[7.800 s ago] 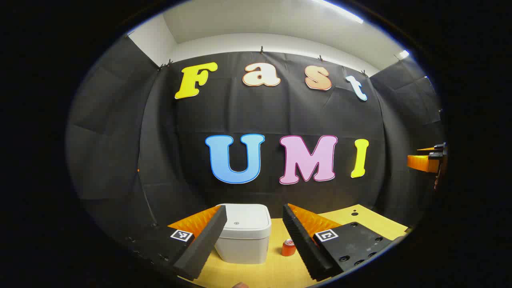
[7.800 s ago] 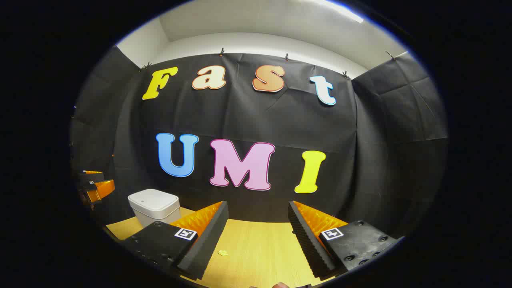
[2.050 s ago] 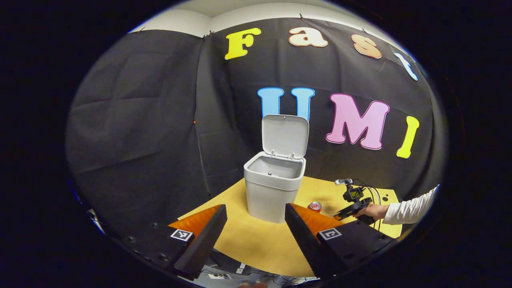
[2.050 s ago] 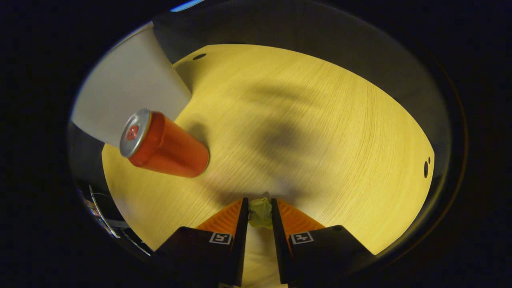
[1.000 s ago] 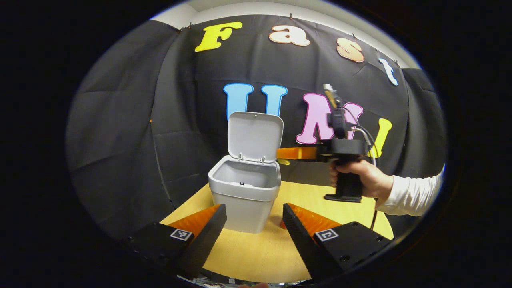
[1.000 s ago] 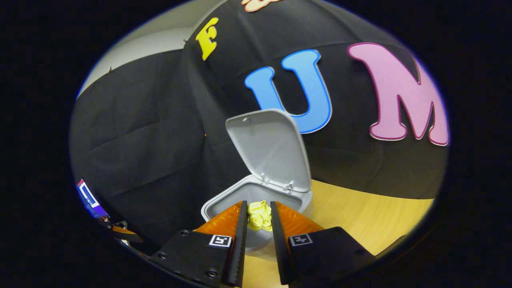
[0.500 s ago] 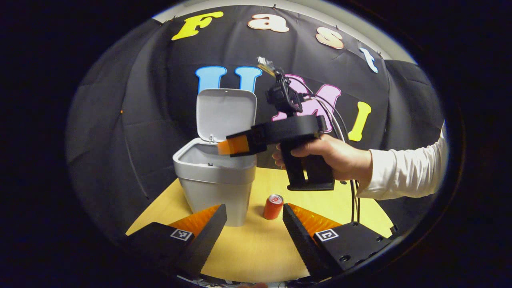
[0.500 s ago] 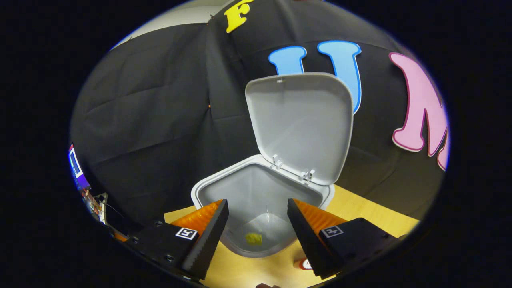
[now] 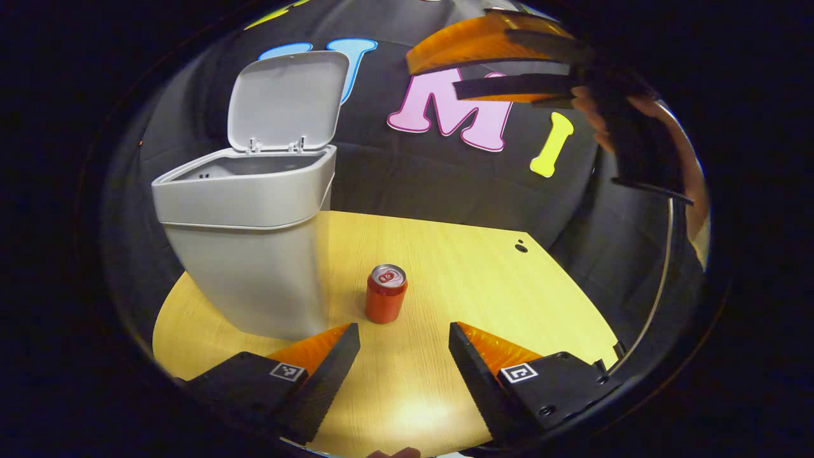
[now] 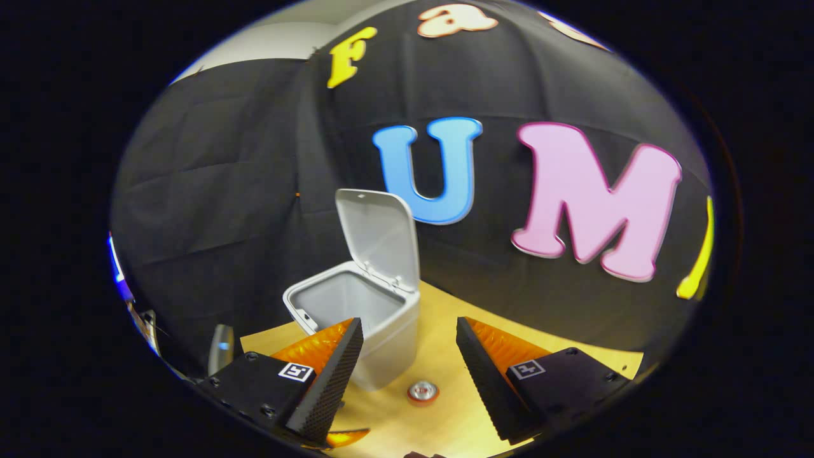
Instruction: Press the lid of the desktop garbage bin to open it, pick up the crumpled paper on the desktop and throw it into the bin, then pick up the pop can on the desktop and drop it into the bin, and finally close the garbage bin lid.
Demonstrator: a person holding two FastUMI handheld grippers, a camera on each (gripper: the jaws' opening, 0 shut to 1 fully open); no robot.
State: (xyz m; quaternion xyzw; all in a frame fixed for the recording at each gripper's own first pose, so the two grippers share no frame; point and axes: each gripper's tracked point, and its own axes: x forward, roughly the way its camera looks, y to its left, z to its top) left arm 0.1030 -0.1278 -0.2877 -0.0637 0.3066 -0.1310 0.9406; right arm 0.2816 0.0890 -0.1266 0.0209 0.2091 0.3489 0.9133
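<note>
Two pairs of tongs are spread wide with nothing between their fingers. The left tongs [image 9: 404, 346] hang low over the bench [image 9: 483, 280], aimed at the can [image 9: 385, 294], which stands upright on the wood just beside the bin [image 9: 245, 235]. The right tongs [image 10: 409, 359] sit higher and farther off, looking down on the bin's open mouth and on the can's top. The bin's lid [image 9: 283, 98] stands raised at the back hinge. The crumpled paper cannot be seen on the bench; whether it lies inside the bin cannot be told from here.

The can looks like the next thing to take. It is smooth and round, so an off-centre pinch could squirt it sideways or tip it. It stands so near the bin wall that one finger could strike the bin and shove it. A careless lift could also knock the raised lid shut.
</note>
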